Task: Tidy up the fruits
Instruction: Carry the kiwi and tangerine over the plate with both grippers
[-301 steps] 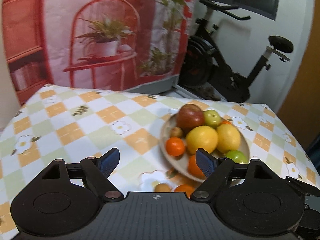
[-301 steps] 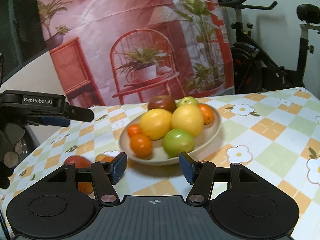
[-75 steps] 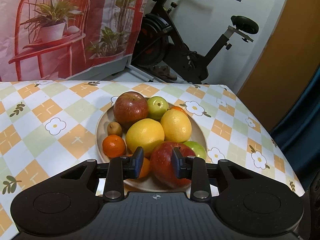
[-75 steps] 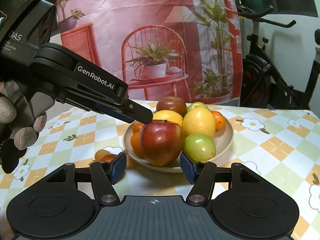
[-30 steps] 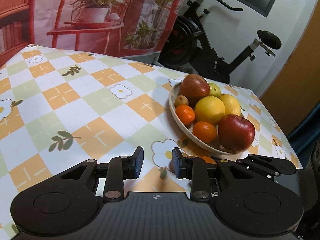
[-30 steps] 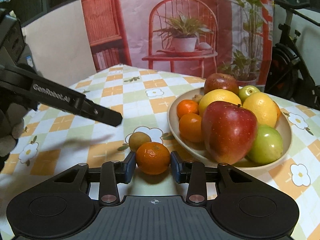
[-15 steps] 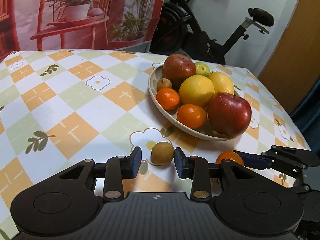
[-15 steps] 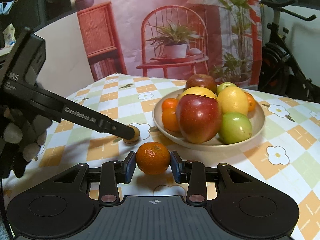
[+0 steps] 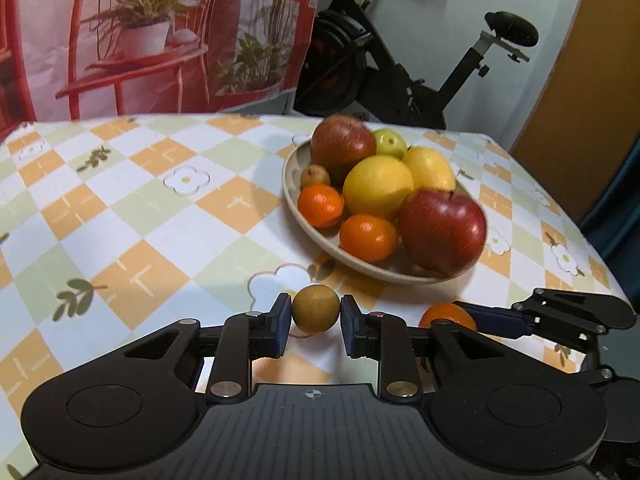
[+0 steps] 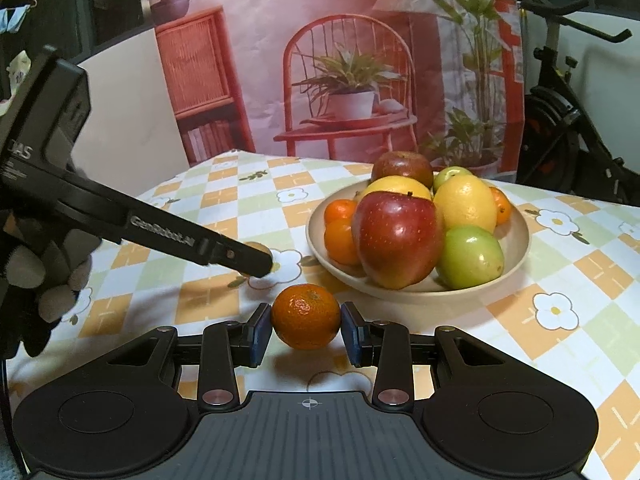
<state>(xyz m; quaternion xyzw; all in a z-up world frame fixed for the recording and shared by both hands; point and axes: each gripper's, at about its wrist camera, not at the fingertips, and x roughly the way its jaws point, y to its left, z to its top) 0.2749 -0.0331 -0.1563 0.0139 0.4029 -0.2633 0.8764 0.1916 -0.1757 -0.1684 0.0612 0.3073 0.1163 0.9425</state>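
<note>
Two fisheye views look along hand-held grippers over a counter (image 9: 120, 216) covered in a checked orange, green and white flowered cloth. The left hand-held gripper (image 9: 315, 316) is pinching a small brownish-green round fruit (image 9: 315, 309) between its blue pads, just above the cloth, near the front of a beige bowl (image 10: 516, 248). The right hand-held gripper (image 10: 306, 327) is pinching a small orange mandarin (image 10: 306, 316) at its widest part, also close in front of the bowl. The bowl is heaped with red apples, yellow citrus, green fruit and more mandarins.

Both held fruits look light and firm; the mandarin's dimpled peel probably gives a little, so a gentle squeeze across the middle seems best. The round shapes could roll once set on the crowded pile.

White lettering on the left gripper's black arm, seen from the right camera, appears to read "GenRobot.AI"; a partial label ending "AS" sits on its body. A gloved hand (image 10: 36, 280) holds it
</note>
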